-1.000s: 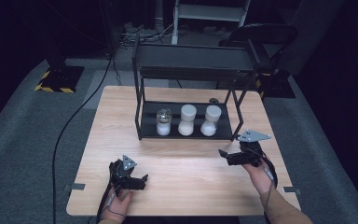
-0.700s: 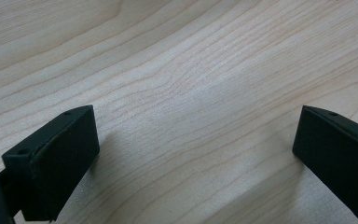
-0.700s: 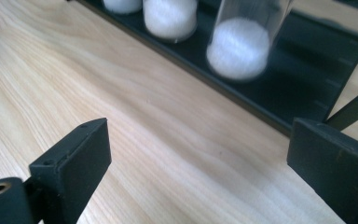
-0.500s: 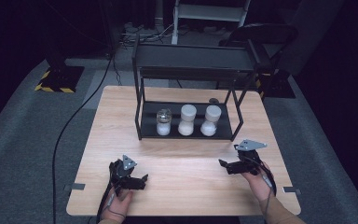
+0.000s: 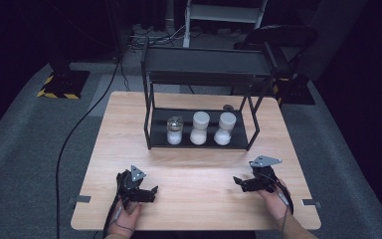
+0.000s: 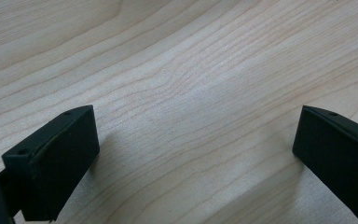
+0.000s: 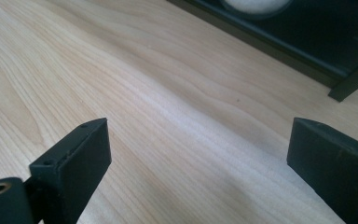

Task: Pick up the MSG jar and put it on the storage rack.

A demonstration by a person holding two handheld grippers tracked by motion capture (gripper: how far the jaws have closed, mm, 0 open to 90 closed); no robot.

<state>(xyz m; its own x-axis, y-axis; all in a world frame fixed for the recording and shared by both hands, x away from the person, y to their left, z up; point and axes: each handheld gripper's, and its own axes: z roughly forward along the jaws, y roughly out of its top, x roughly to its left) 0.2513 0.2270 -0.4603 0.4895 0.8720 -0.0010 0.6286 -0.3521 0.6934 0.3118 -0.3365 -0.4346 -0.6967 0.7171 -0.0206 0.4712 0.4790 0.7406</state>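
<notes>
On the high view, your left gripper [image 5: 146, 191] and right gripper [image 5: 239, 182] both sit low over the near edge of the table [image 5: 129, 114], jaws spread, nothing between them. Three jars stand upright in a row on the bottom shelf of the black rack [image 5: 199, 142], further back on the table: a clear jar [image 5: 174, 130] at left, a white jar [image 5: 200, 127] in the middle, another white jar [image 5: 225, 128] at right. The row runs side to side. Your right gripper is the nearer one; the right-hand jar lies ahead of it and a bit to the left, well apart. The left gripper has a longer diagonal reach.

Left gripper view: bare wood of the table [image 6: 182, 84], both jaws wide apart, empty.

Right gripper view: jaws wide apart, empty. The rack's bottom shelf [image 7: 317, 42] crosses the top right, with the base of a white jar [image 7: 256, 3] at the top edge. So you're already pointed roughly at the rack.
</notes>
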